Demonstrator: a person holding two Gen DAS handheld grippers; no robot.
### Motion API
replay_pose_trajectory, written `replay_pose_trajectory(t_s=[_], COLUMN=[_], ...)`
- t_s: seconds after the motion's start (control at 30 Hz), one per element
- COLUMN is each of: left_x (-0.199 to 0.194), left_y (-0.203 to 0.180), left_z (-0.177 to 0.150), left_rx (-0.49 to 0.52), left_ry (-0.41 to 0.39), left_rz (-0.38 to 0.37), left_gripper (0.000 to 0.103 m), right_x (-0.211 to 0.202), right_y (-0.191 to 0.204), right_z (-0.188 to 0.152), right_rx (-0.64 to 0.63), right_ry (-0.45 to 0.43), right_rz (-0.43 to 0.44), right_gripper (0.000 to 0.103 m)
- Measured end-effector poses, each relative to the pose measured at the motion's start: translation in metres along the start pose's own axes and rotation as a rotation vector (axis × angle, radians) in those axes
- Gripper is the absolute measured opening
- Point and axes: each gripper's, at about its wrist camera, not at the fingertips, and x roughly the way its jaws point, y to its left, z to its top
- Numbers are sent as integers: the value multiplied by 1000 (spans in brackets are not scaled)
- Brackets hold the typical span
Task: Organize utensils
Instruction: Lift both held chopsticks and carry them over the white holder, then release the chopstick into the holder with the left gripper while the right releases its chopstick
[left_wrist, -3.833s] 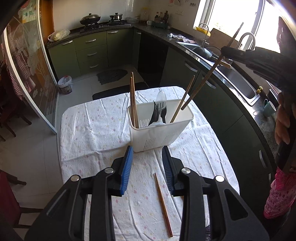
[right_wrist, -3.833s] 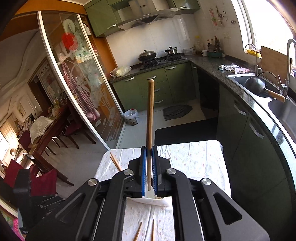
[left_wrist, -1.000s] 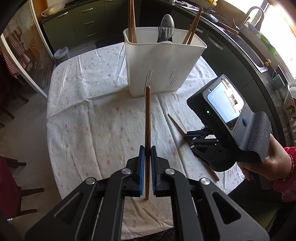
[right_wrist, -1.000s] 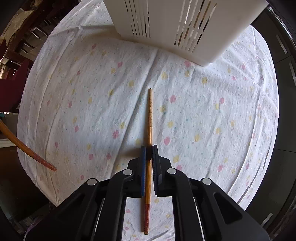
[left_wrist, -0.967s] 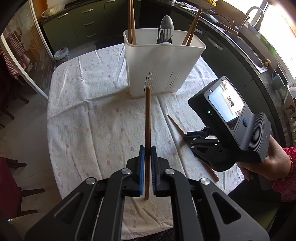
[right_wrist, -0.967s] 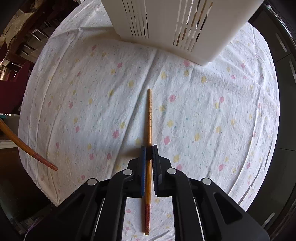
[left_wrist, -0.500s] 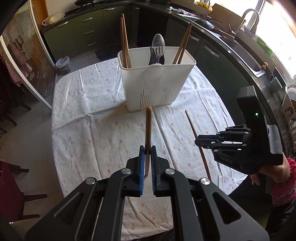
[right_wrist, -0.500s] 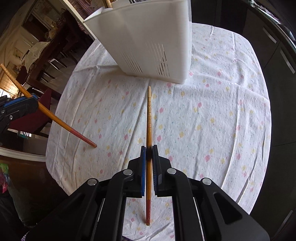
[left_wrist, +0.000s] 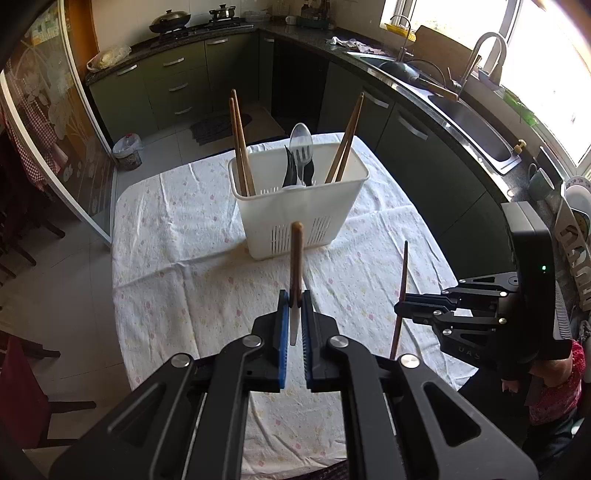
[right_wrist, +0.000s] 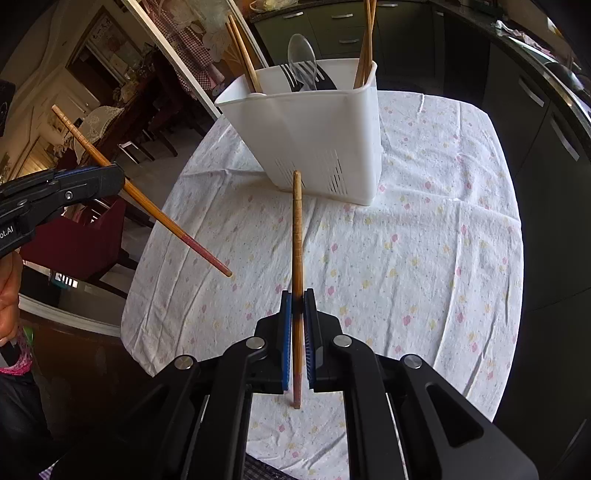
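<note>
Left wrist view: my left gripper has its blue pads pinched tight on a wooden chopstick, held above the floral tablecloth on the near side of the white utensil caddy. That chopstick runs straight ahead along the fingers, its far end pointing at the caddy's slotted front wall, not touching it. My right gripper shows in the same view, right of the caddy and nearer to me, jaws clamped on a second chopstick that stands almost upright, clear of the cloth. Inside the caddy: two chopsticks lean in the left compartment, a clear plastic spoon and dark forks sit in the middle one, two more chopsticks lean in the right one. Right wrist view: the right gripper squeezes its chopstick mid-shaft, thick end toward the caddy, thin reddish tip hanging back below the fingers. From this side the left gripper comes in left of the caddy, its chopstick slanting down with the red tip over the cloth, well apart from the caddy. A hand shows at the left edge. Both chopsticks are lifted; neither is in the caddy yet.
</note>
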Motion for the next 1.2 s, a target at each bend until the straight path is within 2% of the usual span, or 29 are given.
replay_pose_trajectory(t_s=[0.13,0.33,0.5,0.6,0.77,1.03,1.2], left_x=[-30,-82,-91,-71,-18,55,80], left_y=[-2,-7,-6,-1,10,19,25], left_z=[22,68,101,114,121,111,102], left_rx=[-8,-20,-29,-44,-75,-73,-86], left_ry=[-75,-231,-313,-286,-193,-60,-4], left_rz=[-8,-4,70,81,93,111,90], left_gripper=[6,6,6,6,6,7,7], right_x=[-15,-18,-20,-22,-32,-65,-98], right_y=[1,1,-2,-3,-3,-1,3], right_z=[4,5,4,4,5,22,42], right_rx=[-4,0,2,2,-1,-5,-3], right_ry=[-32,-48,-50,-56,-74,-141,-211], right_rz=[2,3,12,17,23,10,-2], right_gripper=[7,7,7,7,7,7,7])
